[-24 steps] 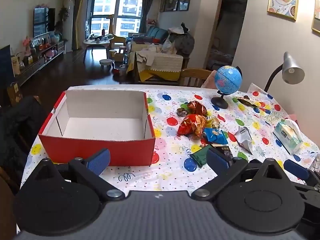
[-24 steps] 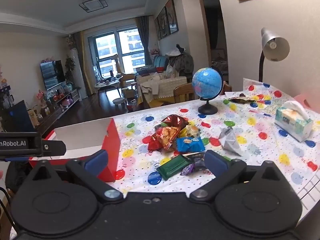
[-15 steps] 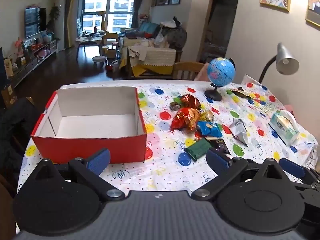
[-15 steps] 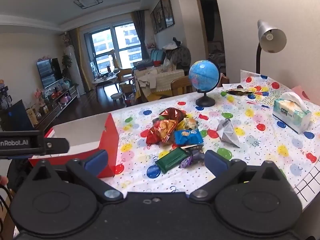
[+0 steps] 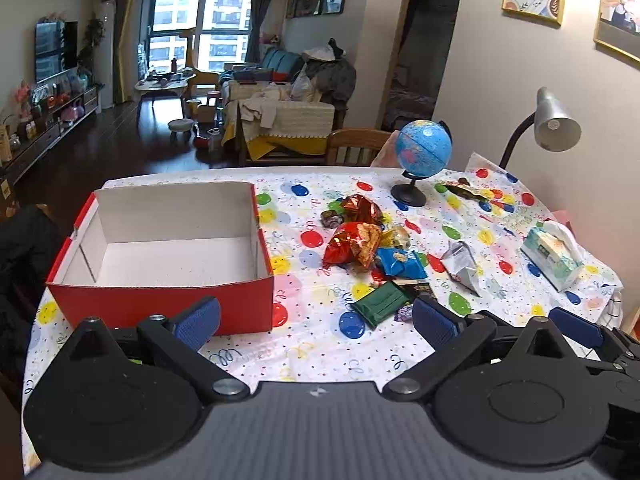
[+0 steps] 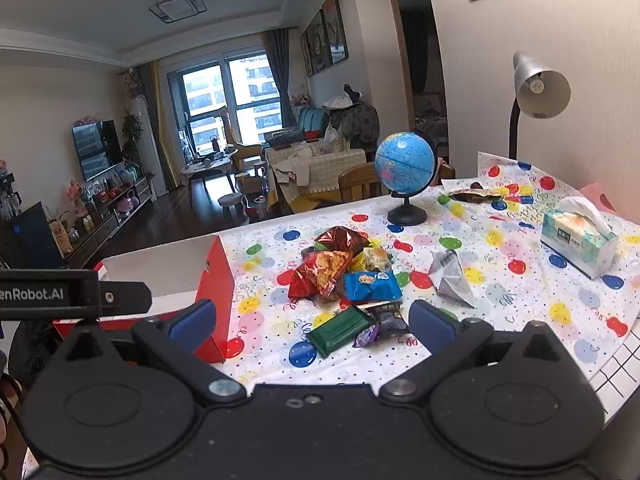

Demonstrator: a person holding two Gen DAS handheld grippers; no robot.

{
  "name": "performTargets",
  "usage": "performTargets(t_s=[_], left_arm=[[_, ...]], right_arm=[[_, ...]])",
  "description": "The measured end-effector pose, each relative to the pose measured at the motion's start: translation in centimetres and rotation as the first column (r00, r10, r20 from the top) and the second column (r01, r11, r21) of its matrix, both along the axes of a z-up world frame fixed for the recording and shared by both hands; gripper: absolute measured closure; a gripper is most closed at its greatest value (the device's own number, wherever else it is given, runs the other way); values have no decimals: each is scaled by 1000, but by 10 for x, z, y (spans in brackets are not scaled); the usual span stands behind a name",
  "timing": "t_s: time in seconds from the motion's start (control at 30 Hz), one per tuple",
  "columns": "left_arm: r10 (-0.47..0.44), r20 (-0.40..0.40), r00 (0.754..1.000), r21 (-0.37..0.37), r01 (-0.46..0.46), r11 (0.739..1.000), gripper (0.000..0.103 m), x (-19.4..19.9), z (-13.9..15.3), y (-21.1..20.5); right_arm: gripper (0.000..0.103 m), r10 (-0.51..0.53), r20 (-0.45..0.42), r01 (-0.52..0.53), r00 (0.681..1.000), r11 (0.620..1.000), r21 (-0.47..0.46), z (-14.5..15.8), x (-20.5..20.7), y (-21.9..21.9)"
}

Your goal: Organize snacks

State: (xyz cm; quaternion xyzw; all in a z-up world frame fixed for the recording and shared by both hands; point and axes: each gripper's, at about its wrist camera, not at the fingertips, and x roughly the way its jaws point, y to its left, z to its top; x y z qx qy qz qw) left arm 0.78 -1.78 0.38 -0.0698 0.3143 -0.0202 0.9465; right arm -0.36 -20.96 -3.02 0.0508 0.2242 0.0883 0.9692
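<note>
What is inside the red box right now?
Nothing visible: the red box shows a bare white floor in the left wrist view. The strip behind its near wall is hidden. The snacks lie beside it.

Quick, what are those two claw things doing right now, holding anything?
Left gripper: open, holding nothing.
Right gripper: open, holding nothing.

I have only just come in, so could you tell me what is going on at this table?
A person holds two grippers over the balloon-print tablecloth. The left gripper and right gripper are both open and empty. The red cardboard box holds nothing, and the foil snack packets lie piled beside it.
</note>
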Motion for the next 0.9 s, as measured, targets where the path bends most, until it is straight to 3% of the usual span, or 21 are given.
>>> performTargets(t_s=[0.9], left_arm=[[-14,17,1000,-10,14,1000,0,5,3,-1]], right_arm=[[1,-27,12,27,1000,999,-18,5,8,-3]])
